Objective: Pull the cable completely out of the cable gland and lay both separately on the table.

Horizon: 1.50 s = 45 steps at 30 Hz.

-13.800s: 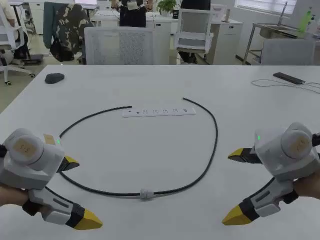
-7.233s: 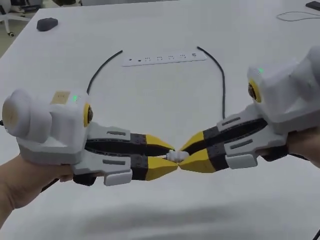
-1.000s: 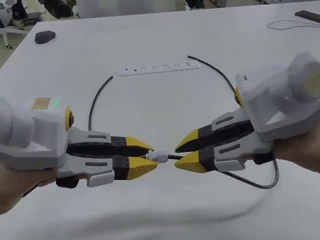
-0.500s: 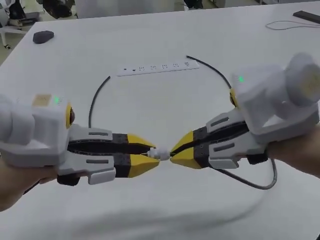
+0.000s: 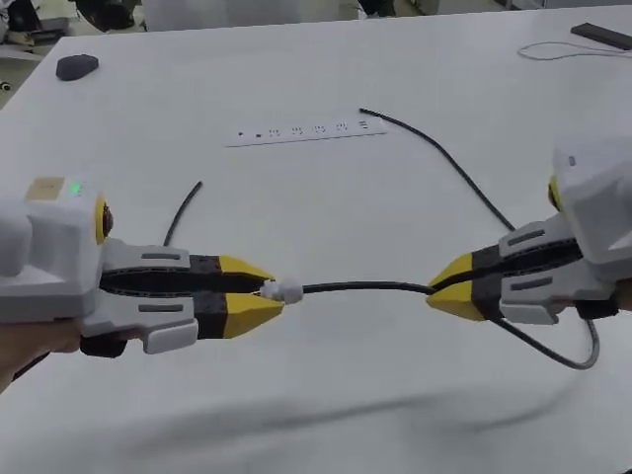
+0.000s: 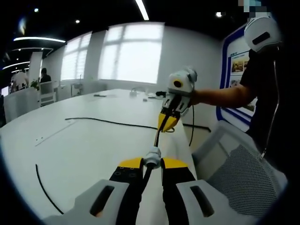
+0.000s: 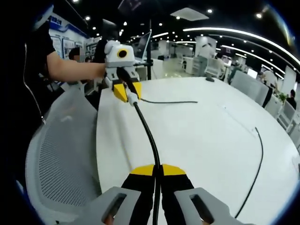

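In the head view my left gripper (image 5: 269, 291) is shut on the small white cable gland (image 5: 285, 290), held above the white table (image 5: 326, 207). The black cable (image 5: 360, 287) runs taut from the gland to my right gripper (image 5: 434, 289), which is shut on it. Behind the right jaws the cable loops down and runs back across the table. A short tail lies on the table left of the gland. The left gripper view shows the gland (image 6: 152, 156) at my jaw tips and the right gripper (image 6: 165, 125) beyond. In the right gripper view the cable (image 7: 149, 136) leads to the gland (image 7: 132, 99).
A white power strip (image 5: 306, 130) lies at mid table beyond the cable. A dark mouse (image 5: 76, 66) sits at the far left, a phone (image 5: 598, 36) with a thin white wire at the far right. A mesh chair (image 7: 56, 164) stands by the table edge.
My right gripper has moved right, away from the gland, with the cable in it. A long stretch of cable now spans the two grippers, and the tail left of the gland is shorter.
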### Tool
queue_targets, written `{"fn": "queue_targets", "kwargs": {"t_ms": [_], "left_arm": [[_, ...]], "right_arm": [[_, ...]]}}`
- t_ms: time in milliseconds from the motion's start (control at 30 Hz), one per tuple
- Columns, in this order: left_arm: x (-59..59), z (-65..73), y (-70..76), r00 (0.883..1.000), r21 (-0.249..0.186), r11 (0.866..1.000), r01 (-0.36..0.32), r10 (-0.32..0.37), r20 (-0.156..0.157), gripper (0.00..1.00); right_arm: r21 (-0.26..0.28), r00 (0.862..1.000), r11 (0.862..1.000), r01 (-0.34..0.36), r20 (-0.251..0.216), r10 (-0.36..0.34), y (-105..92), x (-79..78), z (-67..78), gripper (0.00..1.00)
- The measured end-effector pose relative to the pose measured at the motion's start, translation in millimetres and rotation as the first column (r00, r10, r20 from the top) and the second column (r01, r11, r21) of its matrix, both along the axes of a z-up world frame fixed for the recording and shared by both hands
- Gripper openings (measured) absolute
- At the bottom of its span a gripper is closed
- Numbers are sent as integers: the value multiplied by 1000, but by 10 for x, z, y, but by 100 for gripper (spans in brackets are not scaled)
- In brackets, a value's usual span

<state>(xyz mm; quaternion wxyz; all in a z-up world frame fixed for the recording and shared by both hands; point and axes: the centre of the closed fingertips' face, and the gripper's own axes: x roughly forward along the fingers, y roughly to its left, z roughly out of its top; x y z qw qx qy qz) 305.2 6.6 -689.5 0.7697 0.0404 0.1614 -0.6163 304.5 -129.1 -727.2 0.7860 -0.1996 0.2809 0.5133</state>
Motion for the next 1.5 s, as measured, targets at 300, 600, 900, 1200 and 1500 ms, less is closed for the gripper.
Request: {"fn": "queue_targets", "kwargs": {"t_ms": [300,600,900,1200,1500], "left_arm": [[30,-52,112,1000,15,1000,-21,21,1,15],[68,-29,127,999,7,999,-40,39,7,15],[54,-57,128,999,20,999,-40,40,8,15],[30,-29,-22,1000,0,1000,-13,13,2,15],[-10,-27,-124,1000,-4,1000,15,-15,7,15]], "right_arm": [[-65,994,994,89,-52,-92,-421,4,-353,0],[-169,999,985,32,-15,-35,-539,-16,-537,0],[61,994,995,76,-78,-71,-60,39,-35,24],[172,997,983,-61,-30,67,652,-18,457,22],[141,990,982,-122,-50,130,912,-60,305,12]]}}
